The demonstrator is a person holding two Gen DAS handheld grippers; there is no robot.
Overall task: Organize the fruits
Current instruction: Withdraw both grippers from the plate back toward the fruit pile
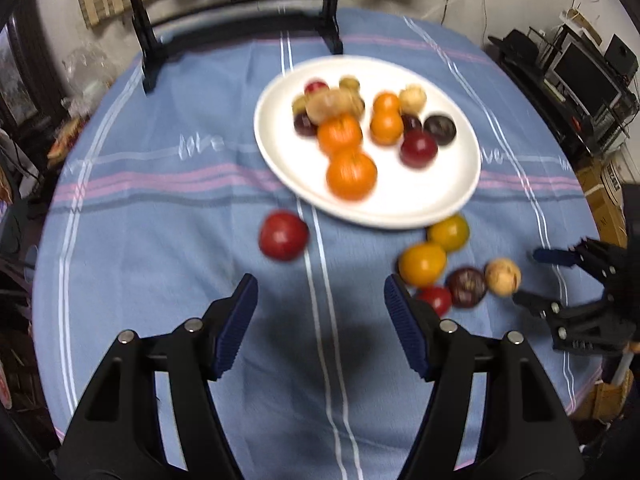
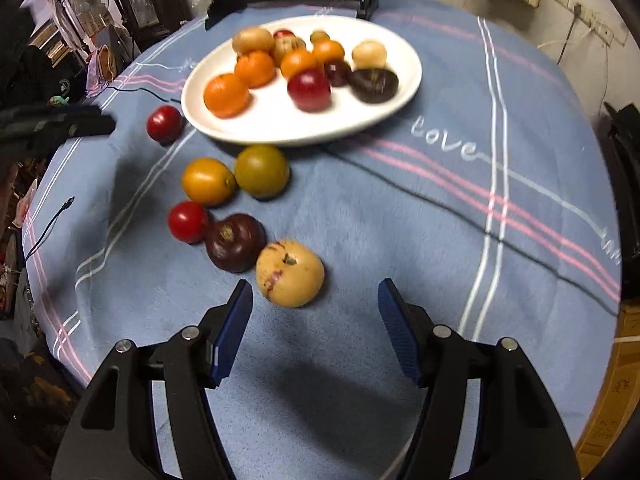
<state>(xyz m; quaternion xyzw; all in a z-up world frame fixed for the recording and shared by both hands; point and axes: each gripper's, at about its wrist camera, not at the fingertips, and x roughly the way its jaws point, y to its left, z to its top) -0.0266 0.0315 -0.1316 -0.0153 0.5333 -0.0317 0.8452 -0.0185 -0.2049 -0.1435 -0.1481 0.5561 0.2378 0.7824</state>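
Left gripper (image 1: 321, 290), right gripper (image 2: 316, 294): black plastic frames, ribbed blue pads, silver screws

A round table under a blue striped tablecloth (image 2: 400, 216) carries a white plate (image 2: 404, 84) toward twelve o'clock; six loose fruits lie on the cloth, a lone red one (image 1: 283, 235) at the plate's seven o'clock; five cluster (image 2: 234, 208) below its rim.

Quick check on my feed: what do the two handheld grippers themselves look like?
Both match. The left gripper and right gripper each have two black plastic arms with triangular cutouts and round silver pins at the joints. The fingers carry dark blue ribbed pads. No cables, markings or sleeves show.
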